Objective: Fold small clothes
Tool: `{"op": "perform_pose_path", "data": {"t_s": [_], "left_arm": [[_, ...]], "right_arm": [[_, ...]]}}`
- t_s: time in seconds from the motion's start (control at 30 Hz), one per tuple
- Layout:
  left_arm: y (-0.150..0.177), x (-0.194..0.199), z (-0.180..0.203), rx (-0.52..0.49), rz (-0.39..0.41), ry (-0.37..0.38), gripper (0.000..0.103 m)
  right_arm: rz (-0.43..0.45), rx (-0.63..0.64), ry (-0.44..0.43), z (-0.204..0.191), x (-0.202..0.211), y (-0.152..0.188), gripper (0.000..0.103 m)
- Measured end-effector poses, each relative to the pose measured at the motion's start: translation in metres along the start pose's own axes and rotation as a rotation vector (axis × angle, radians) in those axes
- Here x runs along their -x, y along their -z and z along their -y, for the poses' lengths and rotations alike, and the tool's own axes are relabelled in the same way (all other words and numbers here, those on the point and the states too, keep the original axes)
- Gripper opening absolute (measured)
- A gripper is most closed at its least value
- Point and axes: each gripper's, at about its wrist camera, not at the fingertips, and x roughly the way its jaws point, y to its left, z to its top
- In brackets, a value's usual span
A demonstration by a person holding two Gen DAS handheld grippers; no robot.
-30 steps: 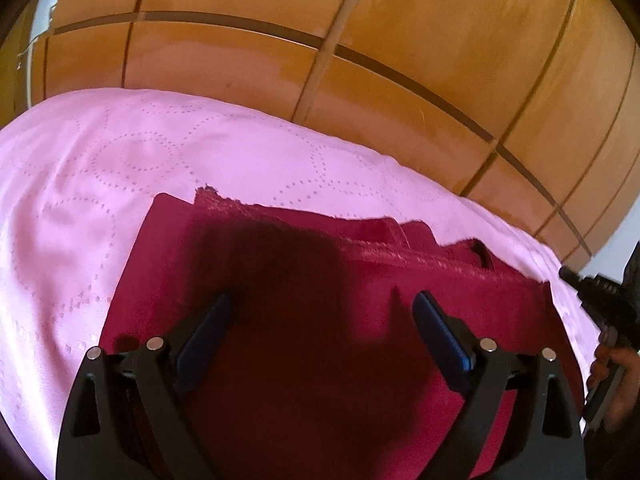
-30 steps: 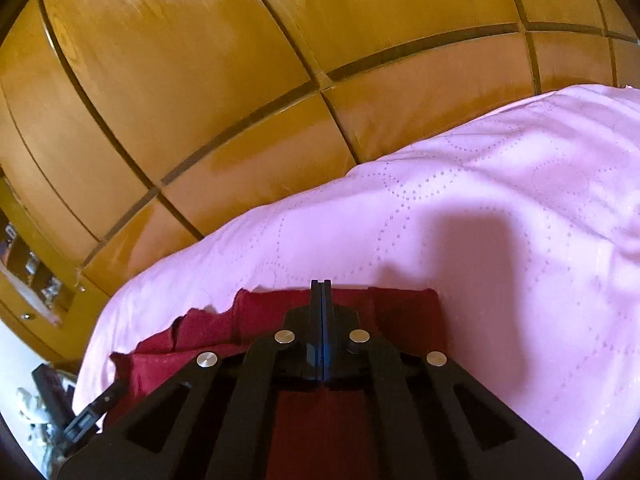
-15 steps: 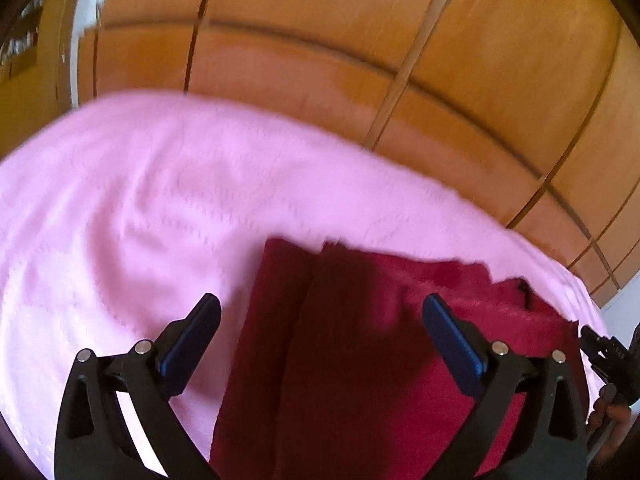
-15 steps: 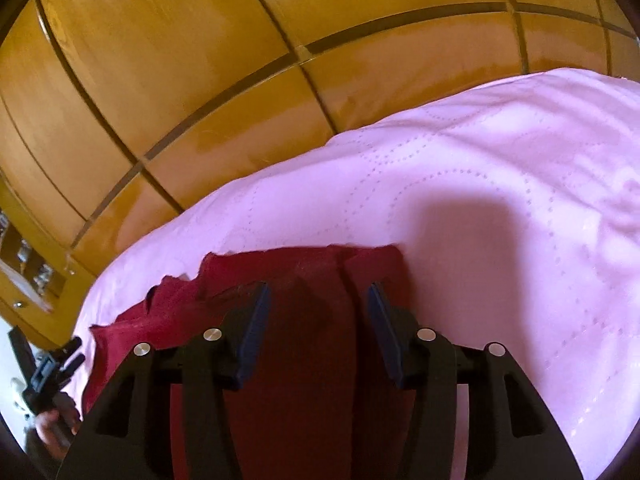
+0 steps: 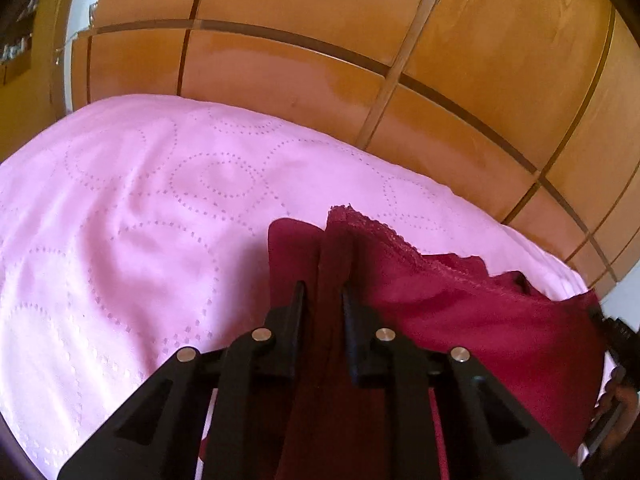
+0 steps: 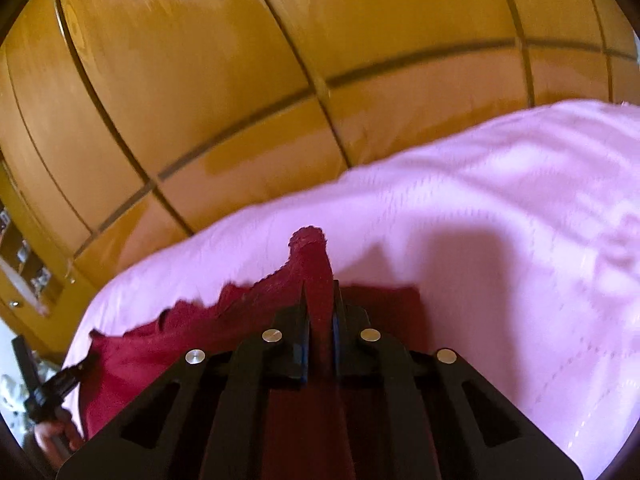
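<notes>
A dark red garment (image 5: 460, 304) with a lace-trimmed edge lies on a pink bedspread (image 5: 132, 240). My left gripper (image 5: 322, 294) is shut on the garment's left corner, with cloth pinched between the fingers. My right gripper (image 6: 319, 300) is shut on the garment's (image 6: 168, 344) right corner and lifts it, so the lace edge stands up above the fingertips. A folded layer of the garment lies flat beneath both grippers.
The pink bedspread (image 6: 500, 240) carries a dotted circle pattern. A glossy wooden panelled wall (image 5: 360, 60) rises right behind the bed. The other gripper and the hand on it show at the lower right of the left wrist view (image 5: 616, 384) and at the lower left of the right wrist view (image 6: 48, 400).
Both grippers were open half a second ago and have now shut on the garment's corners. The right corner has risen off the bed.
</notes>
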Motion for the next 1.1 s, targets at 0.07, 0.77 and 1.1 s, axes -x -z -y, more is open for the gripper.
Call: {"op": "perform_pose_path", "data": {"t_s": [0.07, 0.77, 1.1], "left_arm": [[0.005, -0.005, 0.002, -0.019, 0.015, -0.037, 0.016], [0.012, 0.039, 0.078, -0.174, 0.181, 0.023, 0.091], [0.021, -0.057, 0.084, -0.234, -0.081, 0.052, 0.089]], "right_arm": [[-0.004, 0.008, 0.025, -0.003, -0.011, 0.000, 0.007], [-0.083, -0.095, 0.070, 0.025, -0.046, 0.031, 0.011], [-0.084, -0.031, 0.042, 0.011, -0.029, 0.028, 0.052]]}}
